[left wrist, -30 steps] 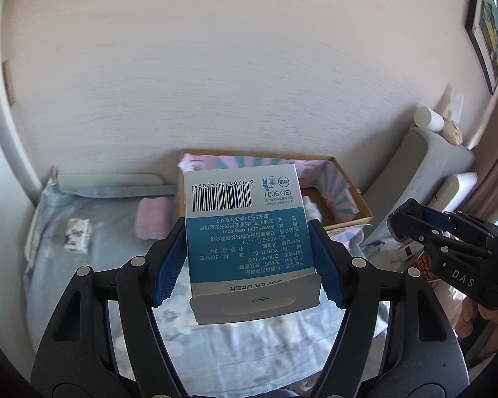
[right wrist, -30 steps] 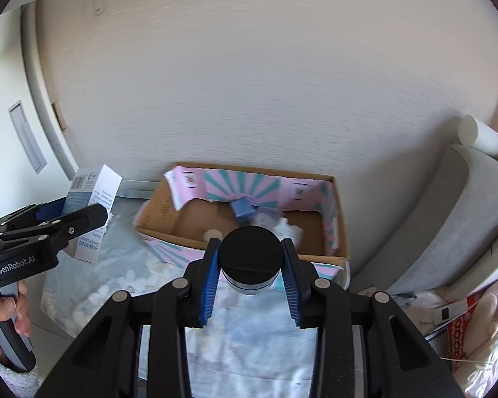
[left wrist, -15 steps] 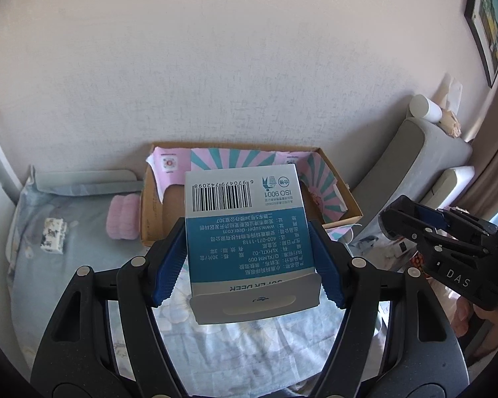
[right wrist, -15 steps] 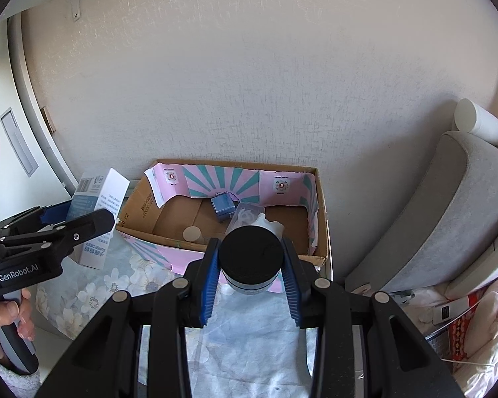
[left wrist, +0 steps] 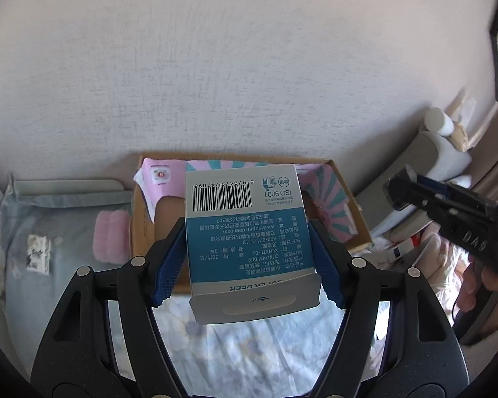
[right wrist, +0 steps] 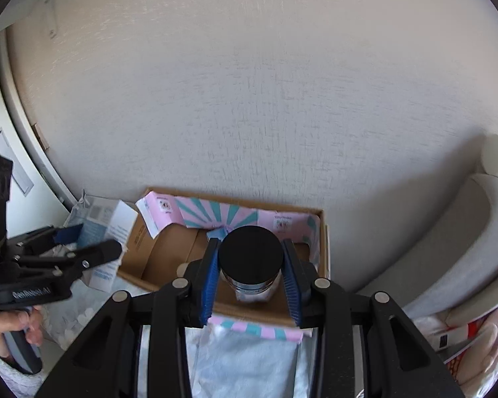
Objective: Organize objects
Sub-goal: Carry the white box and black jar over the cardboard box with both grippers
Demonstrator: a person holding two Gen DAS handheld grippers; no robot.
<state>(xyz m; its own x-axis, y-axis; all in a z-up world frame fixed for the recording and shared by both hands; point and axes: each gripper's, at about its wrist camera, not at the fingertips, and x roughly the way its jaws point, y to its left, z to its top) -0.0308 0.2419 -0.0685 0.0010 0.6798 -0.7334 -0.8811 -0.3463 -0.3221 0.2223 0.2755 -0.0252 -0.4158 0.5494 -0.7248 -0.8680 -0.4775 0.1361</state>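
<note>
My left gripper (left wrist: 249, 258) fingers pinch the blue-white carton (left wrist: 247, 232); my right gripper (right wrist: 250, 280) fingers pinch the black-lidded jar (right wrist: 250, 258) above the cardboard box (right wrist: 322, 252).

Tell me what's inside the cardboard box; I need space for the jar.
Inside the brown cardboard box with pink-teal lining: bare cardboard floor at left, a small blue item, a pale round object. The right tool and black-lidded jar hide the rest.

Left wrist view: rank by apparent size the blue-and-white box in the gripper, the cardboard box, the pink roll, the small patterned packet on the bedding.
1. cardboard box, partly hidden, and the blue-and-white box, look close in size; the held one is nearer the camera, so unranked.
2. pink roll.
3. patterned packet, smallest.
</note>
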